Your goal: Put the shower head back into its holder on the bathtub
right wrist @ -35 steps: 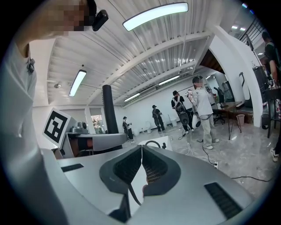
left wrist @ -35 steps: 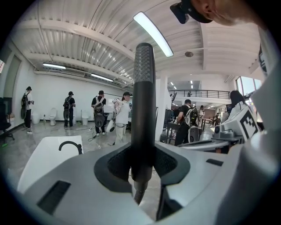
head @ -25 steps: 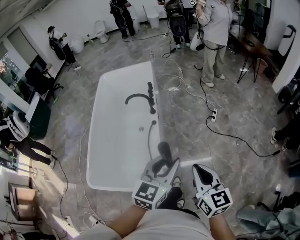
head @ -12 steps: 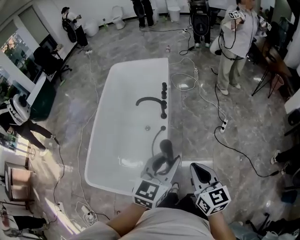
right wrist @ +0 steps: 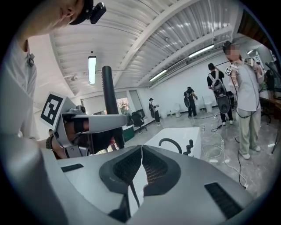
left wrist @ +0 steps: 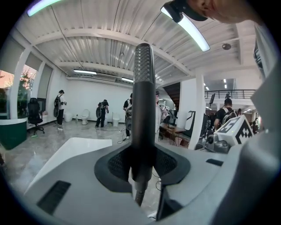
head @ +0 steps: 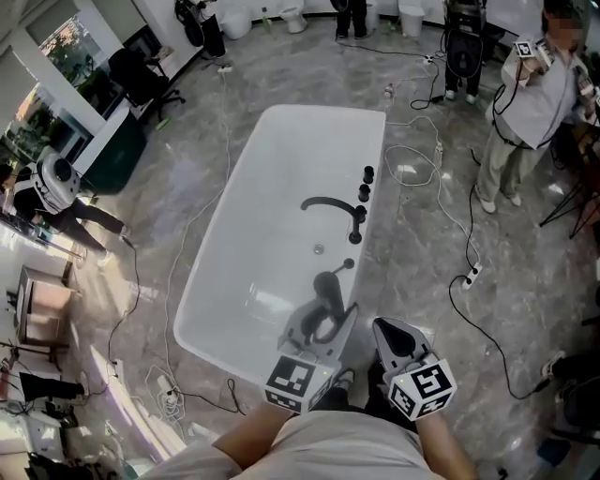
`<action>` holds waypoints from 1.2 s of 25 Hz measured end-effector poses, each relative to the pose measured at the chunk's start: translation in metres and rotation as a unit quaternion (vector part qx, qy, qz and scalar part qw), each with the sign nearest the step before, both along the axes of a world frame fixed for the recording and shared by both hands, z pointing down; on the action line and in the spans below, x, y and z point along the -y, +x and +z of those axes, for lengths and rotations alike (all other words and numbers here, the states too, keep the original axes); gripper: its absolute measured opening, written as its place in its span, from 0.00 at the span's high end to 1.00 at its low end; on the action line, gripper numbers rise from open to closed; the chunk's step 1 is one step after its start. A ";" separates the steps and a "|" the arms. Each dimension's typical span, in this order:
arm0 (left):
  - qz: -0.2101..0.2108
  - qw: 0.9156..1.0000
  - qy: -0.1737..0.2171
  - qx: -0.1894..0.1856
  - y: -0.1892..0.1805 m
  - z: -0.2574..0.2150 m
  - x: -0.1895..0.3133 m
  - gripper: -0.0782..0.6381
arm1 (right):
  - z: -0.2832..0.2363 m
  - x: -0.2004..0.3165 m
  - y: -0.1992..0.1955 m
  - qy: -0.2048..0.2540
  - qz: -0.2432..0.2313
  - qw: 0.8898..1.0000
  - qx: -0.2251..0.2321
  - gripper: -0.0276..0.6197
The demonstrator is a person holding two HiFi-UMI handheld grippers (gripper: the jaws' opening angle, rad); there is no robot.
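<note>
Still carrying | left tongs (head: pixel 322 317) clamped on shower head (head: pixel 329 292), upright by bathtub (head: pixel 272 197) near corner | right tongs (head: pixel 392 336) closed, empty | tub swung in view, tap fittings (head: pixel 360 214) now closer; reseating judged still ahead

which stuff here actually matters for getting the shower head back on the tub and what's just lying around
For the job: shower head, clamped in the left gripper; bathtub; black fittings on its rim; right gripper, shut and empty.
Just lying about: floor cables; power strip; office chair; toilets by the far wall.
</note>
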State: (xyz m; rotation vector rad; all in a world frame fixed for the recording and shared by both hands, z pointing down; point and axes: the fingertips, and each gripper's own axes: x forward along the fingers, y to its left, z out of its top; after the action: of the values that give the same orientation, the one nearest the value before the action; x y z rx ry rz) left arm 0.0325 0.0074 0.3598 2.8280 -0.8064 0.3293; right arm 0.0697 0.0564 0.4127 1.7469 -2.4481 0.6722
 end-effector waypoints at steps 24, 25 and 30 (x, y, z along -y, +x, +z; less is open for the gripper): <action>-0.146 0.989 -0.003 -0.019 -0.011 -0.038 0.098 0.72 | 0.079 0.070 -0.047 -0.038 -0.252 0.966 -0.048 0.92; -0.143 0.990 -0.002 -0.021 -0.015 -0.041 0.098 0.72 | 0.084 0.071 -0.054 -0.040 -0.253 0.965 -0.053 0.92; -0.130 0.991 0.004 -0.025 -0.026 -0.048 0.098 0.72 | 0.109 0.073 -0.078 -0.051 -0.249 0.965 -0.067 0.88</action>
State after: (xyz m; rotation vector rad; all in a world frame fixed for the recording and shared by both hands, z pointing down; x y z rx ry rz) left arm 0.0068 -0.0907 0.3113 2.6819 -1.1492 0.2164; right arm -0.0082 -0.0163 0.5219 1.0307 -2.5473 0.5848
